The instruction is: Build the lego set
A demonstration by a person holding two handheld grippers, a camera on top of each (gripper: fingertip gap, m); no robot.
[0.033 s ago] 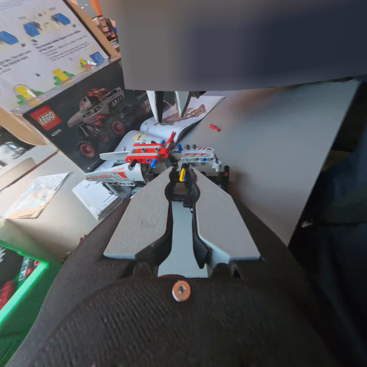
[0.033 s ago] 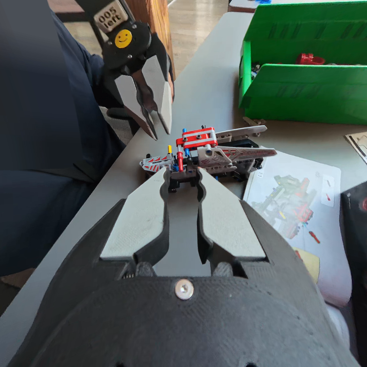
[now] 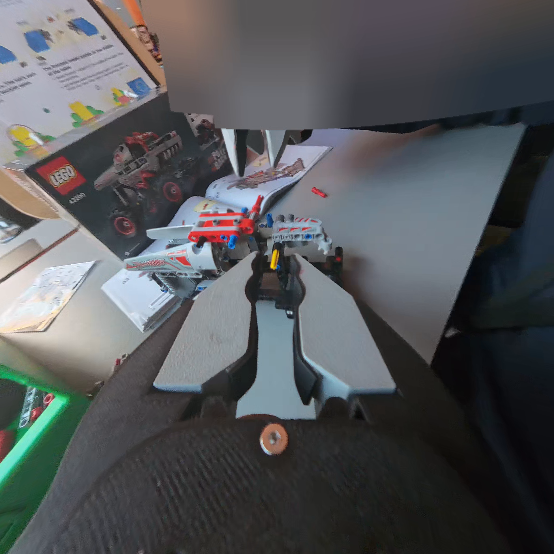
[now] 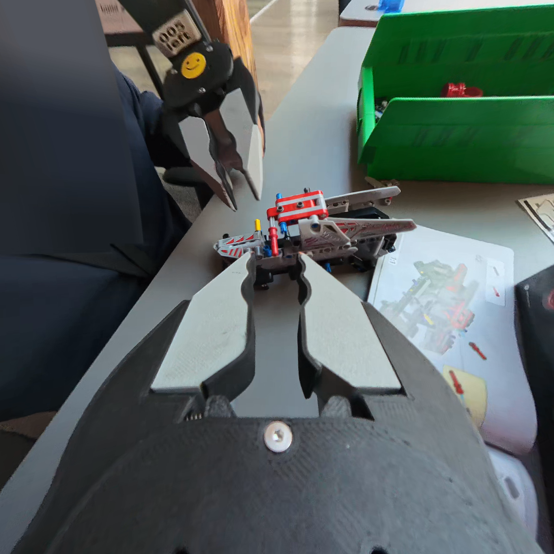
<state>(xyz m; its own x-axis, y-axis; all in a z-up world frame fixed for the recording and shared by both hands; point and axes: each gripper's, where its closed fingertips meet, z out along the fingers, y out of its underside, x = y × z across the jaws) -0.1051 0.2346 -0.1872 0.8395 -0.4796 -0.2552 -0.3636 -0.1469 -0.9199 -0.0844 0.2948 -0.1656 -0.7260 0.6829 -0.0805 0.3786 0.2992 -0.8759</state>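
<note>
A partly built model (image 4: 302,236) of red, white and grey pieces is seen on the grey table (image 4: 299,135), its far end resting on an open instruction booklet (image 4: 443,299). No change from the earlier frame is shown. The right gripper (image 4: 275,258) is parted, its tips at the model's near edge. The left gripper (image 4: 244,199) is held just above the model's front, its fingers slightly apart and empty. A green bin (image 4: 455,141) is set farther back.
</note>
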